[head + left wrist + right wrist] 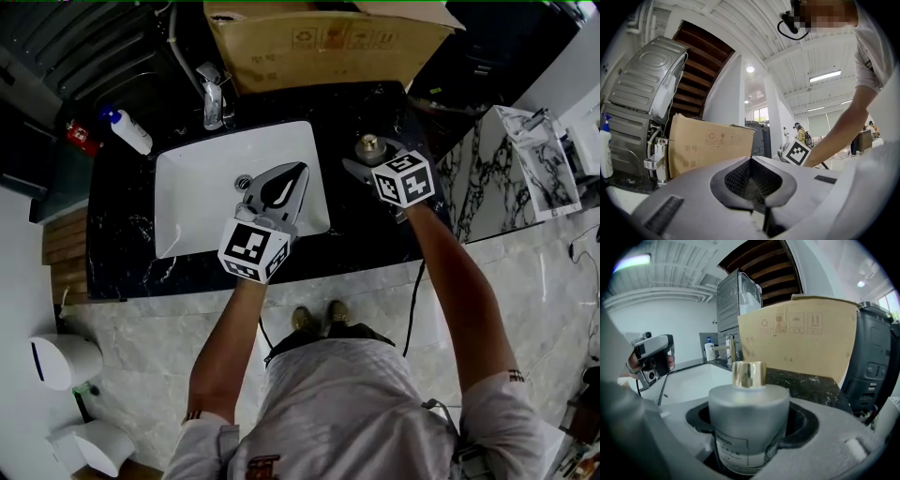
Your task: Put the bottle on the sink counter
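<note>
A frosted grey bottle [749, 423] with a gold cap stands upright between the jaws of my right gripper [750, 414], which is shut on its body. From the head view the bottle [368, 144] and right gripper [371, 161] are over the black marble sink counter [366, 103], just right of the white basin [202, 187]. Whether the bottle's base touches the counter is hidden. My left gripper [284, 189] hovers over the basin's right half with its jaws together and nothing in them. In the left gripper view the left gripper [751, 161] shows only empty mesh pads.
A large cardboard box [328, 42] stands at the back of the counter behind the chrome faucet [213, 94]. A white pump bottle [128, 131] lies at the counter's far left. A marble-patterned wall [478, 178] borders the counter on the right.
</note>
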Demonstrator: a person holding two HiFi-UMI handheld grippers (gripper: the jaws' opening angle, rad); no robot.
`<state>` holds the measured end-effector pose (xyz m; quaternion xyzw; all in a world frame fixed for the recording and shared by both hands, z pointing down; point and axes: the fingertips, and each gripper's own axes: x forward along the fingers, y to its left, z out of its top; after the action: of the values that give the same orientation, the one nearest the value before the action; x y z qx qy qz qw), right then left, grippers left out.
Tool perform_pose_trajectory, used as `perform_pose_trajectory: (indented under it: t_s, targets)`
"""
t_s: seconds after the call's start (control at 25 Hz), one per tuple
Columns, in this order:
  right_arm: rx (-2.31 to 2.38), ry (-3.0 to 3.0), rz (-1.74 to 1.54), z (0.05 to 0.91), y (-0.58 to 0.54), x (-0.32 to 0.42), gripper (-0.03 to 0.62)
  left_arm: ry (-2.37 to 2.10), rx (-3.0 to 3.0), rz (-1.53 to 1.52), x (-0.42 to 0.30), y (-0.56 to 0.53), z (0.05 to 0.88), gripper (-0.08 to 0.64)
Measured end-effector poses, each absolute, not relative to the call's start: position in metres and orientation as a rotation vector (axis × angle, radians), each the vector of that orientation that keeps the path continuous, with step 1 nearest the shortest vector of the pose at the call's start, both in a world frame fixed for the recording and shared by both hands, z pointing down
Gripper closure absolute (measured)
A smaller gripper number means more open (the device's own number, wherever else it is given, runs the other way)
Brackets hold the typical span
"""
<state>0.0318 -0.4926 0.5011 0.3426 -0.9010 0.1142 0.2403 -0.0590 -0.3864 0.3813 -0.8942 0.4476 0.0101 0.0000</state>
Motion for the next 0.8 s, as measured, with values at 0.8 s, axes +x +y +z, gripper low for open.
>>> perform_pose_trajectory:
  t_s: [0.8]
  targets:
    - [0.888,-2.437,0.264,0.505,-0.477,0.038,0.253,1.385,-2.838,0.020,-0.046,-0.383,0.390,0.561]
